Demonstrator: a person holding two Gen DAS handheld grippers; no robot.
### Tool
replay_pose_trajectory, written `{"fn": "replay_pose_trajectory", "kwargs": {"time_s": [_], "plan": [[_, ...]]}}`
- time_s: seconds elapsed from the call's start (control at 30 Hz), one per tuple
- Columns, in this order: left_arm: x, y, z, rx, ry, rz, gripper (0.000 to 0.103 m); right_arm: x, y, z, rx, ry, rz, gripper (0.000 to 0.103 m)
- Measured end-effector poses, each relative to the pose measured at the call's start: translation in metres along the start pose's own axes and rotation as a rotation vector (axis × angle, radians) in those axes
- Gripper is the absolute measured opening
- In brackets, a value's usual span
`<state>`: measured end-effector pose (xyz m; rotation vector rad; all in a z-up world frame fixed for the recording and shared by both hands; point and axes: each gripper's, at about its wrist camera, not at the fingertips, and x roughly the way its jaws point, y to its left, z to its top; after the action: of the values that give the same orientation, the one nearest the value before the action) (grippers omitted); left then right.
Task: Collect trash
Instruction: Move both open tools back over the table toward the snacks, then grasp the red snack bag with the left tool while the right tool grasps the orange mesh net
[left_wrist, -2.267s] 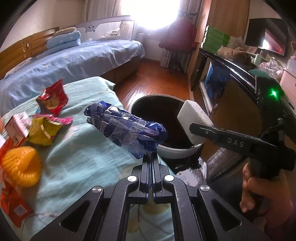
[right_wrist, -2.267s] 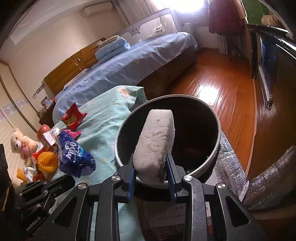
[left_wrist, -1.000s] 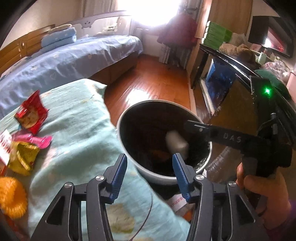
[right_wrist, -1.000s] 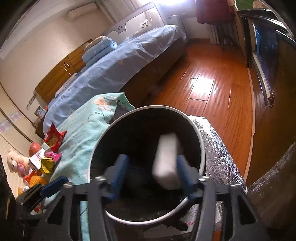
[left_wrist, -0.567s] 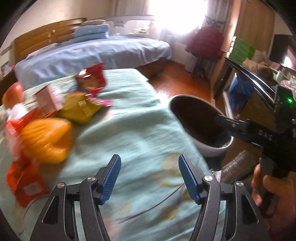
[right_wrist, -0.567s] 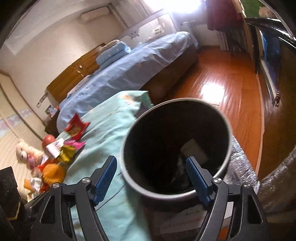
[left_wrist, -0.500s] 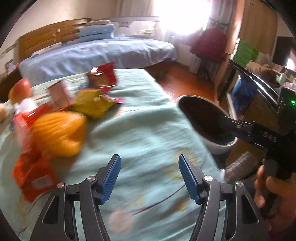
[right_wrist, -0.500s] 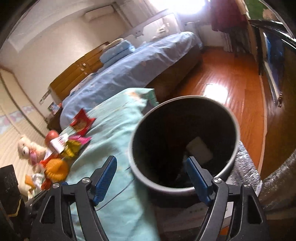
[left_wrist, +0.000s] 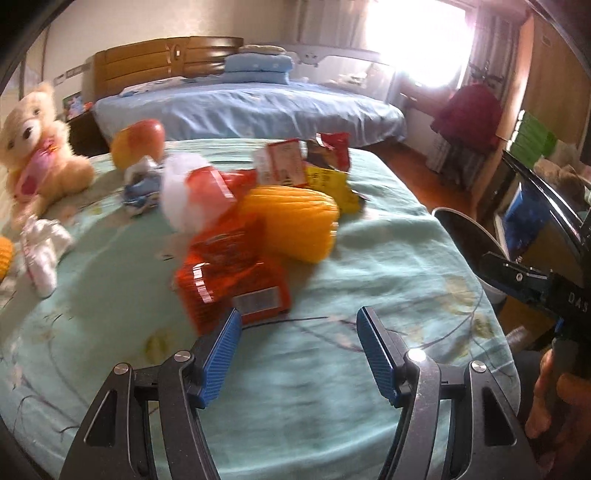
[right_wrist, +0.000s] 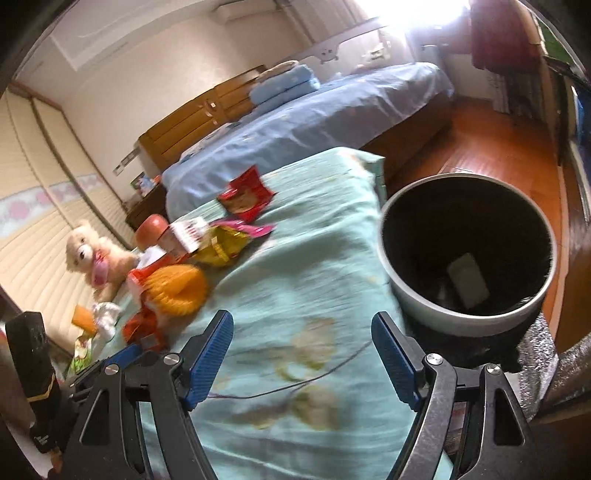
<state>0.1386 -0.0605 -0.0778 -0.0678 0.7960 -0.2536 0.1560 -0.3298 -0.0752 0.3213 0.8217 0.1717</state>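
Note:
My left gripper (left_wrist: 299, 343) is open and empty above the teal cloth, just short of an orange-red wrapper (left_wrist: 232, 284). Behind the wrapper lie a yellow foam net (left_wrist: 291, 225), a yellow packet (left_wrist: 332, 184), a red-and-white carton (left_wrist: 282, 162) and a red snack bag (left_wrist: 332, 147). My right gripper (right_wrist: 301, 350) is open and empty over the cloth, left of the round trash bin (right_wrist: 469, 317). A white foam block (right_wrist: 467, 280) lies inside the bin. The same pile shows in the right wrist view, with the foam net (right_wrist: 177, 288) nearest.
A teddy bear (left_wrist: 33, 144), an apple (left_wrist: 138, 142), crumpled white paper (left_wrist: 40, 243) and blue wrappers (left_wrist: 140, 188) lie at the cloth's left. A blue bed (left_wrist: 240, 107) stands behind. A dark cabinet (left_wrist: 535, 206) and wood floor (right_wrist: 491, 147) lie at the right.
Both grippers let their trash drop into the bin and opened. Both have swung left, away from the bin toward the pile on the cloth.

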Motion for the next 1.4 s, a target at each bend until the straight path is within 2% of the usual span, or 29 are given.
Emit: {"fn": "replay_pose_trajectory", "kwargs": {"time_s": [0.27, 0.43, 0.57, 0.8, 0.83, 0.9, 0.93, 0.97, 1.0, 1.13, 1.4], "plan": [[-0.03, 0.022, -0.015, -0.057, -0.019, 0.039, 0.065, 0.016, 0.035, -0.01, -0.058, 0.044, 0.05, 0.079], [-0.037, 0.038, -0.017, -0.097, -0.001, 0.054, 0.066, 0.028, 0.055, -0.015, -0.099, 0.074, 0.085, 0.079], [-0.034, 0.046, -0.012, -0.133, 0.037, 0.011, 0.066, 0.038, 0.067, -0.014, -0.121, 0.097, 0.114, 0.078], [-0.016, 0.046, 0.008, -0.166, 0.067, -0.06, 0.063, 0.048, 0.072, -0.005, -0.116, 0.098, 0.11, 0.078], [-0.01, 0.053, 0.012, -0.167, 0.068, -0.072, 0.059, 0.048, 0.072, -0.005, -0.115, 0.097, 0.109, 0.078], [-0.002, 0.054, 0.014, -0.167, 0.08, -0.101, 0.044, 0.05, 0.072, -0.004, -0.11, 0.1, 0.109, 0.078], [0.003, 0.054, 0.015, -0.168, 0.089, -0.123, 0.025, 0.051, 0.073, -0.004, -0.108, 0.102, 0.108, 0.078], [0.005, 0.053, 0.014, -0.166, 0.097, -0.139, 0.014, 0.052, 0.073, -0.004, -0.108, 0.104, 0.108, 0.078], [0.006, 0.054, 0.013, -0.165, 0.099, -0.146, 0.01, 0.053, 0.074, -0.005, -0.108, 0.106, 0.111, 0.078], [0.011, 0.065, 0.017, -0.159, 0.076, -0.138, 0.005, 0.055, 0.082, -0.006, -0.117, 0.109, 0.123, 0.078], [-0.012, 0.102, 0.008, -0.187, 0.037, -0.055, 0.005, 0.072, 0.112, -0.006, -0.176, 0.117, 0.16, 0.078]]}}
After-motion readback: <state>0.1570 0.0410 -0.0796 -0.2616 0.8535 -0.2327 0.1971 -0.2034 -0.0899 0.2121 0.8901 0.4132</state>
